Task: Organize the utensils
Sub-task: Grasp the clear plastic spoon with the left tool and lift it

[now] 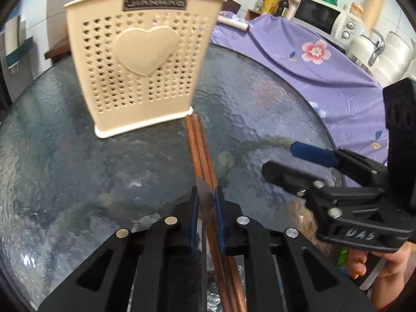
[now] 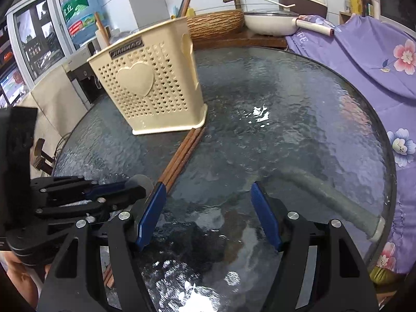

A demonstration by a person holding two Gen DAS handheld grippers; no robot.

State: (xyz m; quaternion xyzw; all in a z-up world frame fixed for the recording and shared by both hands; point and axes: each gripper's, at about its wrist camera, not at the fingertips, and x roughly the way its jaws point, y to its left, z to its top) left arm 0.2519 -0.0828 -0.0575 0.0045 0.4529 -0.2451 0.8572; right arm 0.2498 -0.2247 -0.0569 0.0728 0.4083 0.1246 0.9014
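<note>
the left tool (image 1: 206, 202) was clenched on a pair of brown wooden chopsticks (image 1: 201, 145), its two blue pads pressed against them from either side near the bottom centre of the left wrist view. a shiny glare lay over the sticks just where the pads met them. the chopsticks ran up the middle of that frame across the round glass worktop (image 1: 78, 169), and their far tips lay just beside the lower right corner of the cream utensil holder (image 1: 140, 65); whether they touched its base could not be told.

the holder stood upright on the worktop in the upper left of the frame, its front punched with small holes and marked with a raised heart and a dark nameplate. a few handles stuck up behind its rim.

the right tool (image 2: 208, 215) was released, its blue pads set wide apart over bare glass in the lower centre of the right wrist view, with nothing between them. in that view the chopsticks (image 2: 182, 153) slanted from the holder's (image 2: 153, 91) base down toward the lower left, passing just beside the left-hand pad. the left tool (image 2: 135, 189) showed at the left edge of the frame.

a purple flowered cloth (image 2: 364, 59) covered the surface past the worktop's (image 2: 299, 91) right rim.
</note>
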